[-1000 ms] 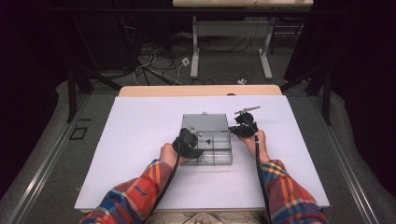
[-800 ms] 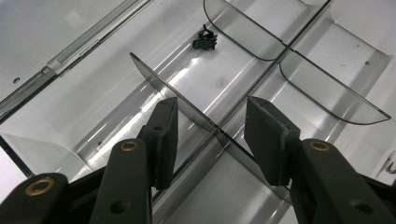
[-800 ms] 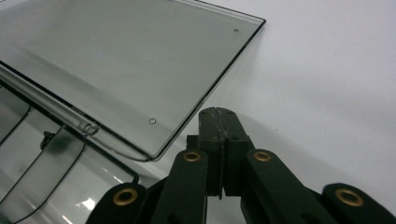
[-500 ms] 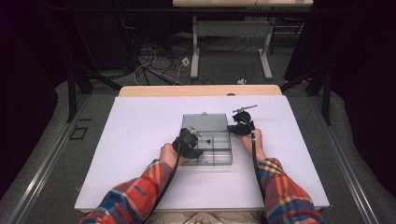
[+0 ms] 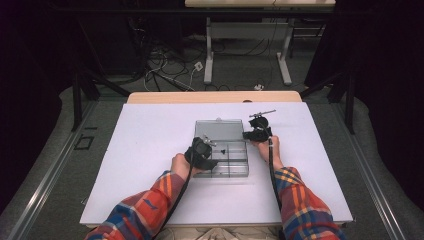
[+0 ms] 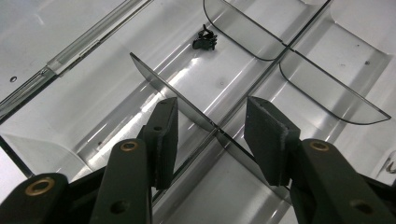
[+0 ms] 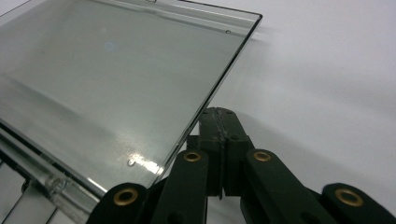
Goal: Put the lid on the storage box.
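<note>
Over open box (image 5: 222,147): left gripper (image 6: 210,135) straddling divider (image 6: 187,105); right gripper (image 7: 223,140) closed beside lid (image 7: 116,84).

Small black part (image 6: 205,39) in the clear box (image 5: 222,150): too tiny to ID. Box's open lid (image 7: 116,79) runs off the right gripper view's left edge. Person's forearms cut off at the high view's bottom edge.

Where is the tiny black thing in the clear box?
The tiny black part lies in a compartment of the clear box, just beyond the left gripper, past the divider.
</note>
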`<state>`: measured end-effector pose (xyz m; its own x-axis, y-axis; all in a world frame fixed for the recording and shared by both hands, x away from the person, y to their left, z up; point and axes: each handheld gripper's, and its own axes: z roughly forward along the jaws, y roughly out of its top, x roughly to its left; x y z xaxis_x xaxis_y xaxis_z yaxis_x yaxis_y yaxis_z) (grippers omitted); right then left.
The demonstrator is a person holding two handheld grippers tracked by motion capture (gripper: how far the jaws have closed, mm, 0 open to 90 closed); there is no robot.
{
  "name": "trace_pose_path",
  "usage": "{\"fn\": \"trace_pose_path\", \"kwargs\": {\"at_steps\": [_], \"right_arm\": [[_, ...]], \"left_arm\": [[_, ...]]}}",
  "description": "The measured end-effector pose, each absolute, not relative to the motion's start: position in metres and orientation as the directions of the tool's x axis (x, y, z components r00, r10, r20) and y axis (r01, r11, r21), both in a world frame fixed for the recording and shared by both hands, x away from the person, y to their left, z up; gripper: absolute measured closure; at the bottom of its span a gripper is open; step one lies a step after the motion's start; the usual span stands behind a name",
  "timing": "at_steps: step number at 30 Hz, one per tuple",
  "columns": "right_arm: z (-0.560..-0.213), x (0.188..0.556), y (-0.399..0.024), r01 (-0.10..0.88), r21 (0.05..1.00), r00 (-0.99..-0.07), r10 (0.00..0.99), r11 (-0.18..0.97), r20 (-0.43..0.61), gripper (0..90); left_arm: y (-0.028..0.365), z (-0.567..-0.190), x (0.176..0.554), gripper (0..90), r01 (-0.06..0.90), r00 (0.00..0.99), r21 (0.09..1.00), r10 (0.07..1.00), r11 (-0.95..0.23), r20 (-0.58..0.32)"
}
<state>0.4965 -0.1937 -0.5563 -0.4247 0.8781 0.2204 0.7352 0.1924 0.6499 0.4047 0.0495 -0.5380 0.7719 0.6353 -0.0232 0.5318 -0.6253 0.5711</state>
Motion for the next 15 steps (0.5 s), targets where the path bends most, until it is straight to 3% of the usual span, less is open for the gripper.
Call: {"fn": "trace_pose_path", "kwargs": {"at_steps": [15], "right_arm": [[-0.552,0.5021,-0.1923,0.726,0.666,-0.412,0.884,0.171,0.223,90.0]], "left_arm": [[0.0495,-0.5383,0.4045,55.3,0.532,0.771,0.573,0.636,-0.623,-0.024]]}}
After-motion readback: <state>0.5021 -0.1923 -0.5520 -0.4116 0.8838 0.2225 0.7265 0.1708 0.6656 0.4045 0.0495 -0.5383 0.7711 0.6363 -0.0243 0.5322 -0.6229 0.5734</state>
